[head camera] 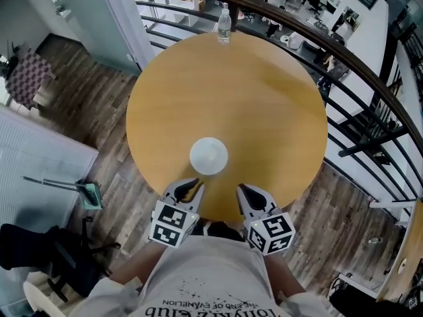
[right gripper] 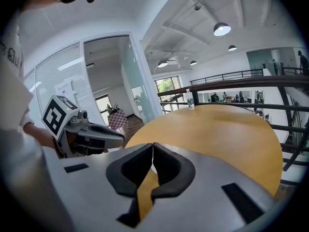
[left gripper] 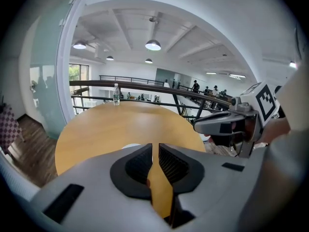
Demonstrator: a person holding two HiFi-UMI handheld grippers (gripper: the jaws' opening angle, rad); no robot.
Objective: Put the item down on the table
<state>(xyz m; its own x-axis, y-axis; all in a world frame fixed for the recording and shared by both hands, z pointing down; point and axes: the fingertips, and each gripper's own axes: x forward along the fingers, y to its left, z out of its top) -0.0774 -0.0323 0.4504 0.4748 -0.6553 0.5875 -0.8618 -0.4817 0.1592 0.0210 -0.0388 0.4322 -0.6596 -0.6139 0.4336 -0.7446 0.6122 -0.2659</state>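
A white round item (head camera: 209, 156) lies flat on the round wooden table (head camera: 264, 91), near its front edge. My left gripper (head camera: 195, 184) hovers just in front of the item and slightly left of it, apart from it. Its jaws stand almost together with nothing between them (left gripper: 154, 147). A sliver of the white item (left gripper: 129, 146) shows past the left jaw. My right gripper (head camera: 242, 188) sits to the front right of the item, shut and empty (right gripper: 152, 145). Each gripper view shows the other gripper beside it.
A clear water bottle (head camera: 225, 24) stands at the table's far edge. A dark curved railing (head camera: 370, 71) runs round the far and right sides. On the wood floor to the left are a checked chair (head camera: 26, 78) and a dustpan (head camera: 89, 193).
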